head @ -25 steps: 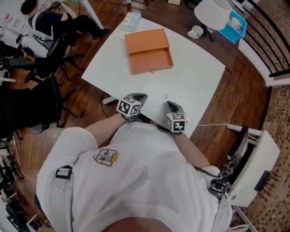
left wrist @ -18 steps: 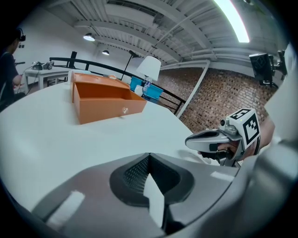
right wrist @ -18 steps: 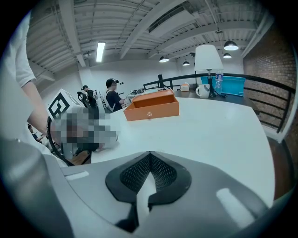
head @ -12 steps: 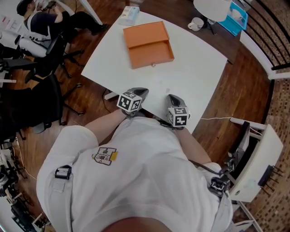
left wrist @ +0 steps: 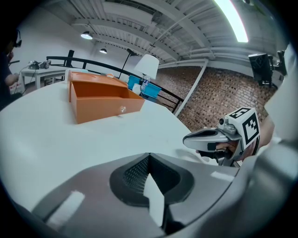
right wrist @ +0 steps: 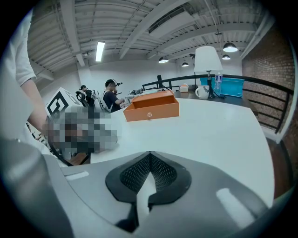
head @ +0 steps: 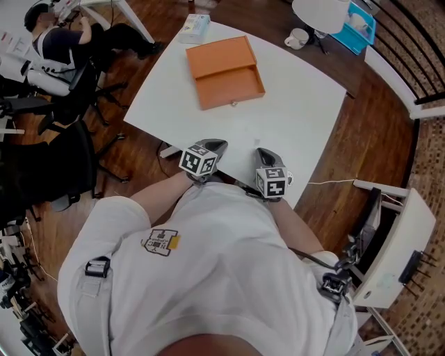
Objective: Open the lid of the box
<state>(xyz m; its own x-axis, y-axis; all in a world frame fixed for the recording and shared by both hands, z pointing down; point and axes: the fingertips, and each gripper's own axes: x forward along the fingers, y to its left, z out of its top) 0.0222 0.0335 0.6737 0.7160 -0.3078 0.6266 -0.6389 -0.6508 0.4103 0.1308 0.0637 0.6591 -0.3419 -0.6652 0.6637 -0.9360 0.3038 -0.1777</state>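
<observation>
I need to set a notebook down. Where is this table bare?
Bare: the white table between the orange box and the left tool and right tool, also right of the box. Crowded: the far corner, box beside small packet.

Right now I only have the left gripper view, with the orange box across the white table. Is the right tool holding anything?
Observer: No. The right gripper view shows the right tool with its jaws together and nothing between them.
Operator: Anything behind the box that I can't see?
Observer: Yes. From the head view, a small pale rectangular packet lies at the far corner of the white table, just beyond the flat orange cardboard box.
Operator: Anything else nearby?
Observer: A white ceramic mug stands off the table, beside the white-shaded lamp.
</observation>
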